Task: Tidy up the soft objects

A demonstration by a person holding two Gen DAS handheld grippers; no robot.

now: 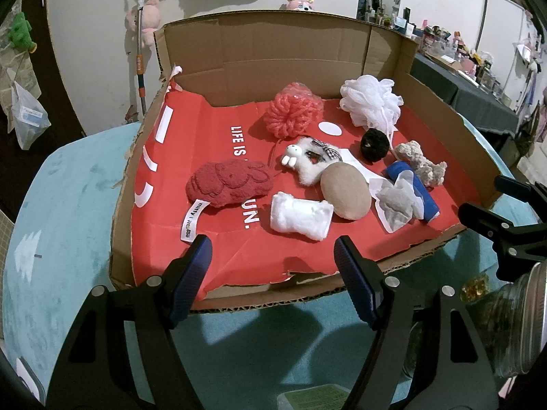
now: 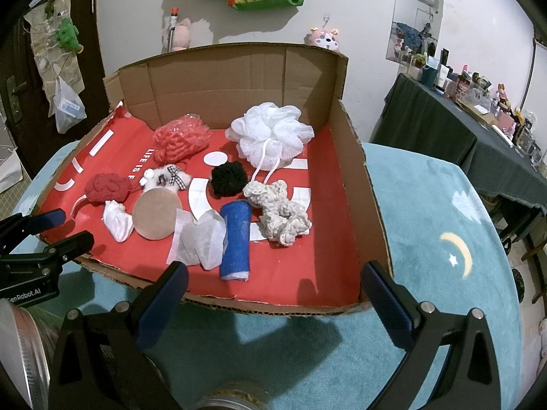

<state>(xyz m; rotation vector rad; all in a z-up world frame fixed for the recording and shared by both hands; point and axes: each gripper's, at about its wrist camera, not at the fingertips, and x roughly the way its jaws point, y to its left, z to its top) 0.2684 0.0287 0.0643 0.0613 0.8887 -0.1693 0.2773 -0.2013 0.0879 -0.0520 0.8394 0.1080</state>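
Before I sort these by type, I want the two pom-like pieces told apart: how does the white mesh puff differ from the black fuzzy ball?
The white mesh puff is clearly larger than the black fuzzy ball. The puff is gathered netting with a white cord loop trailing from it; the ball is dense fuzz with no cord visible. The puff sits near the cardboard box's back wall, the ball nearer the middle. Both are rounded, soft, and rest untouched on the red liner.

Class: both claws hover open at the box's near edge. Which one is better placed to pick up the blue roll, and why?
Right. The blue roll lies just ahead of the open right claw, near its left finger. From the left claw, it sits far right, beyond the white pouch.
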